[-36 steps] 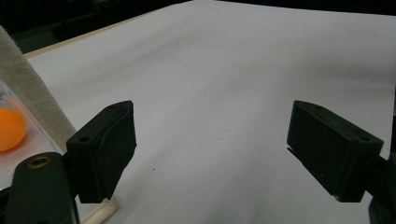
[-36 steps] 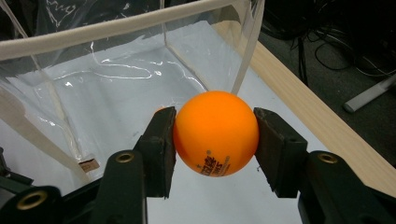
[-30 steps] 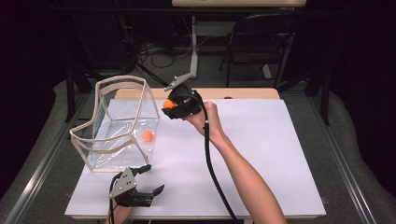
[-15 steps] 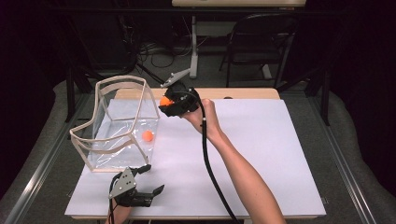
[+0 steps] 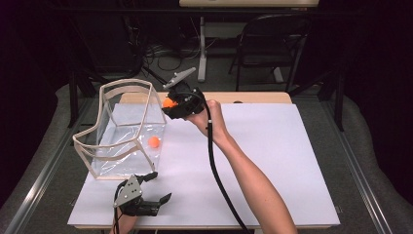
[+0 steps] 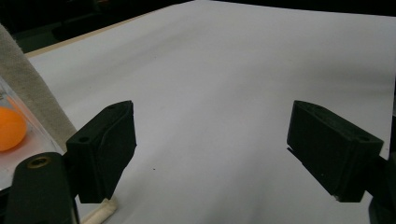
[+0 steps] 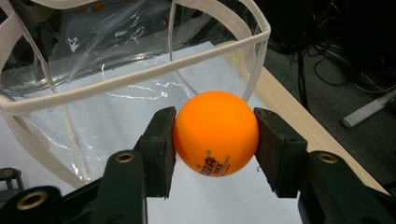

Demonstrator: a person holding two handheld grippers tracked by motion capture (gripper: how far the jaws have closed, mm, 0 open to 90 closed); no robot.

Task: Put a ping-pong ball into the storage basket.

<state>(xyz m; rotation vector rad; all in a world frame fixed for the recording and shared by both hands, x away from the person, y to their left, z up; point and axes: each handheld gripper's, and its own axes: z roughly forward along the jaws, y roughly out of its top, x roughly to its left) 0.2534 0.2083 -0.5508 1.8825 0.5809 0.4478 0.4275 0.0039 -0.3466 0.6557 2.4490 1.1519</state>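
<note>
The right tool (image 7: 215, 140) is clamped on an orange ball (image 7: 215, 133), held just outside the rim of the clear bag (image 5: 127, 124) on the bench (image 5: 292, 161). The ball appears light, rigid and smooth: grip across its widest part, or it may slip. The left tool (image 6: 210, 154) stands apart, empty.

Ball (image 5: 154, 142) inside bag (image 5: 127, 127); second ball (image 5: 169, 103) beside rim.

A smooth matt plastic ball (image 7: 215, 133) sits before a glossy clear-plastic bag (image 7: 116, 51) edged with woven cloth tape.
</note>
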